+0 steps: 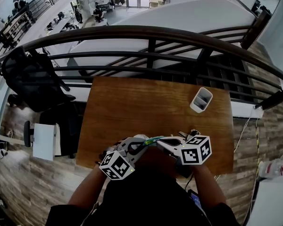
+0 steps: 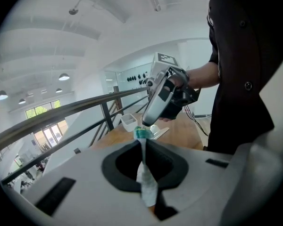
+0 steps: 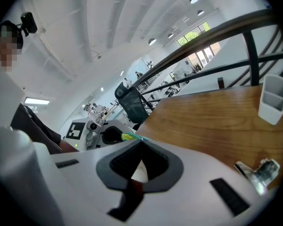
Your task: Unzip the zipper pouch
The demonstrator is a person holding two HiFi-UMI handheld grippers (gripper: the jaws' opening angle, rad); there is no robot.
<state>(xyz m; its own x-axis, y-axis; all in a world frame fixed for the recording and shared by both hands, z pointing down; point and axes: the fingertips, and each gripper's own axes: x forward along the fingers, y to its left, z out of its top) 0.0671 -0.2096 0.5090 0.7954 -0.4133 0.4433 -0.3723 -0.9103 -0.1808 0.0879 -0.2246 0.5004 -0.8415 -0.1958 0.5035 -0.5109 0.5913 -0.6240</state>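
The left gripper [image 2: 142, 141] is clamped on a pale fold of the one zipper pouch [image 2: 145, 180], whose teal end pokes out just past the tips. The right gripper [image 3: 137, 143] faces it tip to tip, jaws closed on the pouch's other part, beside a green-yellow bit. Both grippers hold the pouch just above the tabletop's [image 1: 146, 102] near edge. One shiny metal piece [image 3: 259, 171] lies near that edge, to the right. One white two-compartment container [image 1: 201, 100] stands near the far right corner.

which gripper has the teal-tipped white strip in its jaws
The left gripper: its shut jaws clamp the whitish pouch strip, teal end poking past the tips. The right gripper nips a yellow-green bit at its tips.
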